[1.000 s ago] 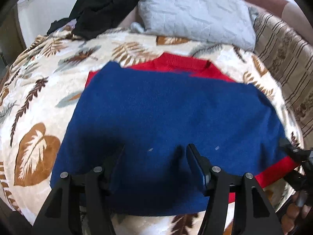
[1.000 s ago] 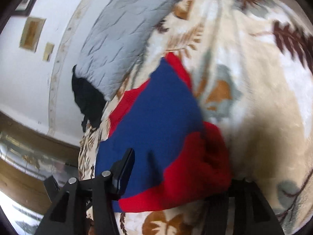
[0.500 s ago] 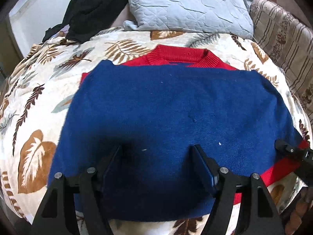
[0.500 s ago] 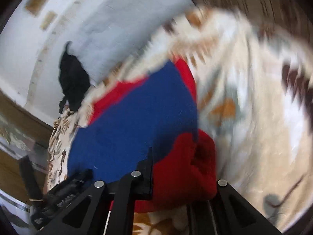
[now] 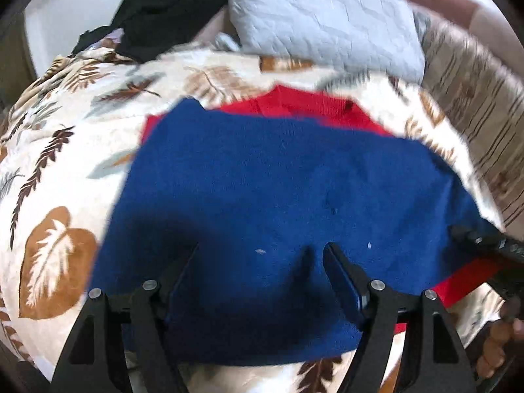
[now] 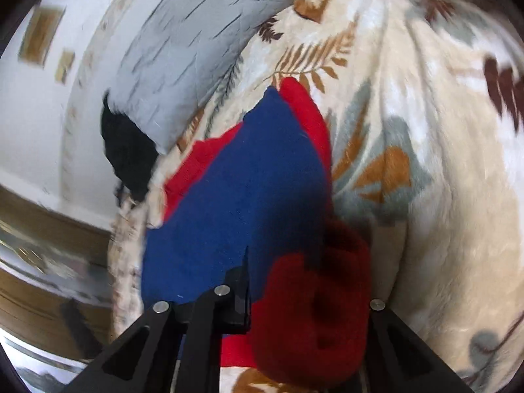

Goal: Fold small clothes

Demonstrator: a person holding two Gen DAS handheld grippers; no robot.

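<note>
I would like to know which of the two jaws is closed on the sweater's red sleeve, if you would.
The right gripper: it pinches the bunched red sleeve, while the left gripper hangs open over the blue sweater.

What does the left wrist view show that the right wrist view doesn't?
Left wrist only: the left hand-held gripper, jaws opening over the blue panel, and the whole width of the sweater. Right wrist only: the right hand-held gripper shut on the bunched red sleeve, and the framed pictures. Both: sweater, leaf-print blanket, grey pillow, black clothes.
</note>
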